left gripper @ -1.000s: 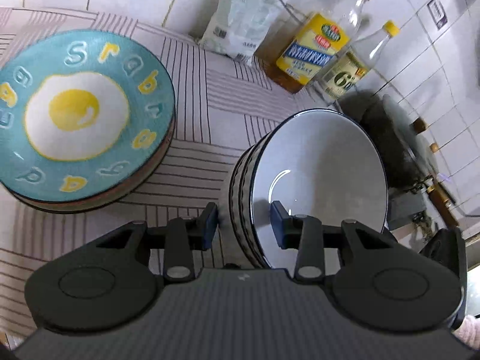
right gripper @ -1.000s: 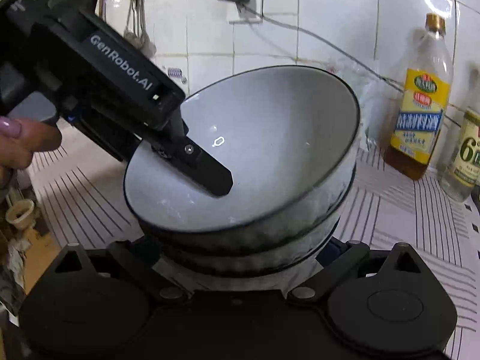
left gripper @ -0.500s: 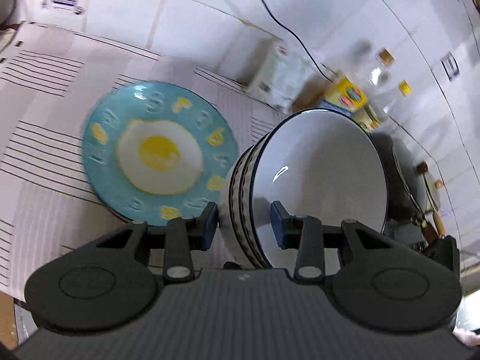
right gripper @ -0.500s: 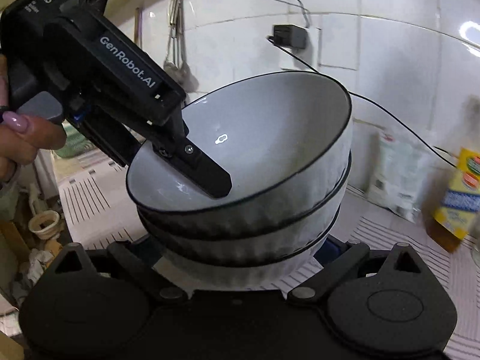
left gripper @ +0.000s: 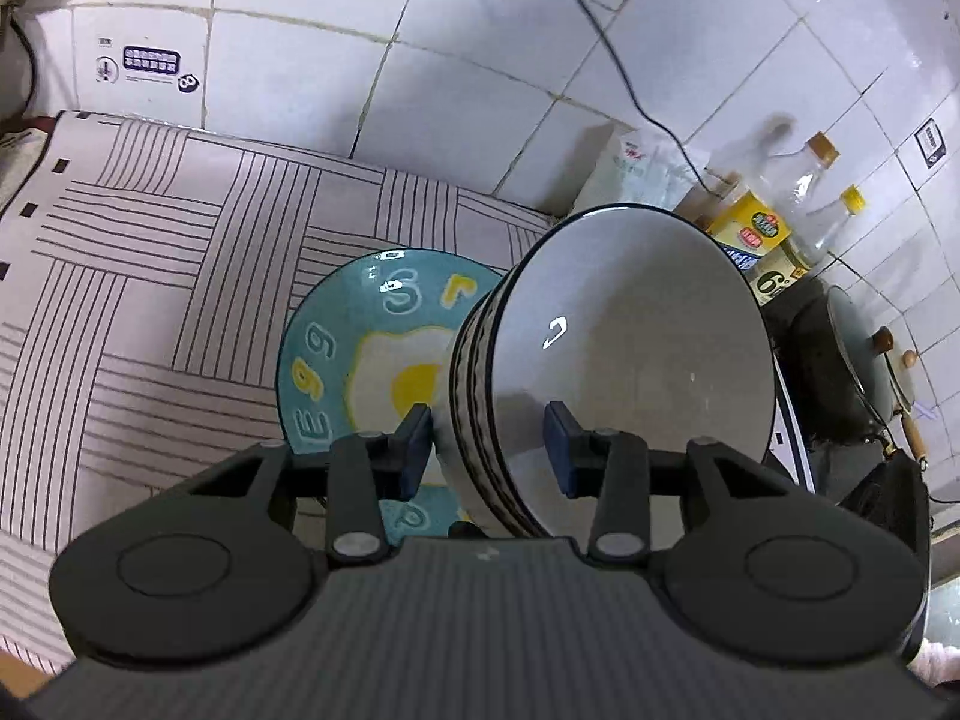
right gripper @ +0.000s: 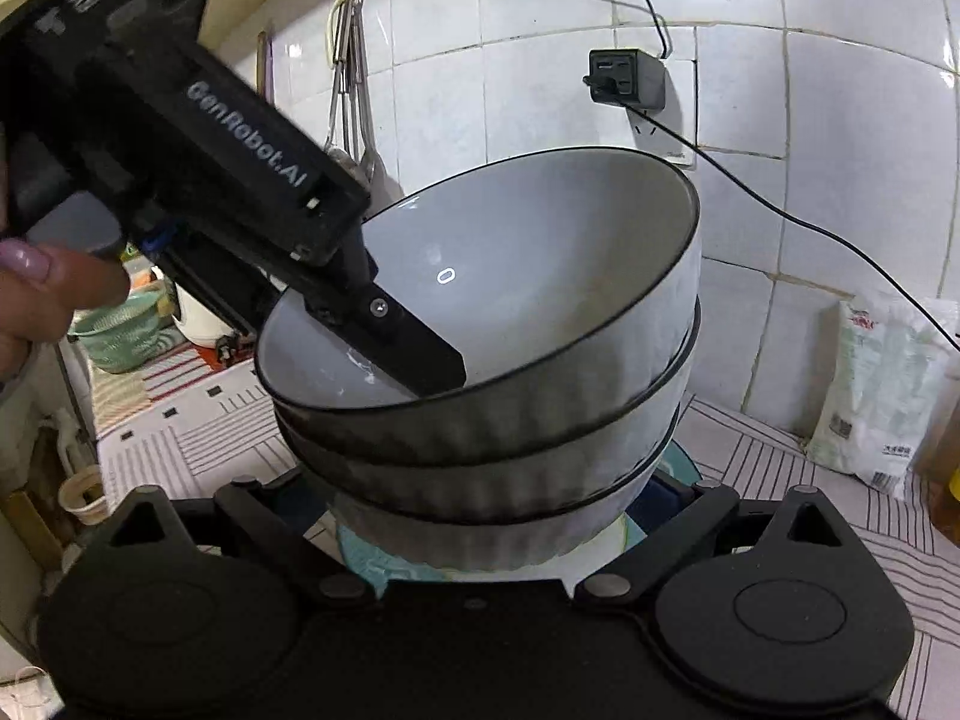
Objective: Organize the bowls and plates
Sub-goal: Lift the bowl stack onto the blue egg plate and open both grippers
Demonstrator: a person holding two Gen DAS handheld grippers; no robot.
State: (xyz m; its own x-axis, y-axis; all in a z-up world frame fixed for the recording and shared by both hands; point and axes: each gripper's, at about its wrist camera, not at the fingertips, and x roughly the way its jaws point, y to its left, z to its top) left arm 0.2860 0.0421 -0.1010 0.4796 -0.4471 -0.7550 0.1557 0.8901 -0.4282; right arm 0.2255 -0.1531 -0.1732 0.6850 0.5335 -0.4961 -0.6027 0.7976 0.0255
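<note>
A stack of three white ribbed bowls (left gripper: pixel 630 348) with dark rims hangs tilted in the air, held from two sides. My left gripper (left gripper: pixel 486 450) is shut on the stack's rim, one blue pad outside the walls and the other inside the top bowl. From the right wrist the same gripper's finger (right gripper: pixel 414 348) reaches into the top bowl (right gripper: pixel 528 264). My right gripper (right gripper: pixel 480 516) clasps the lowest bowl, its fingertips mostly hidden behind it. A teal plate (left gripper: pixel 360 360) with a fried-egg picture lies on the counter just below the stack, and shows under the bowls as a teal plate edge (right gripper: pixel 372 558).
A striped mat (left gripper: pixel 150 276) covers the counter. Against the tiled wall stand a white bag (left gripper: pixel 624 168) and oil bottles (left gripper: pixel 756 228). A lidded pan (left gripper: pixel 864 360) sits far right. A charger (right gripper: pixel 627 81) with a cable is plugged in; a green basket (right gripper: pixel 120 324) stands at left.
Both grippers have carried the bowl stack up and along the counter, so the egg plate now lies under it. The oil bottles have slid out of the right wrist view.
</note>
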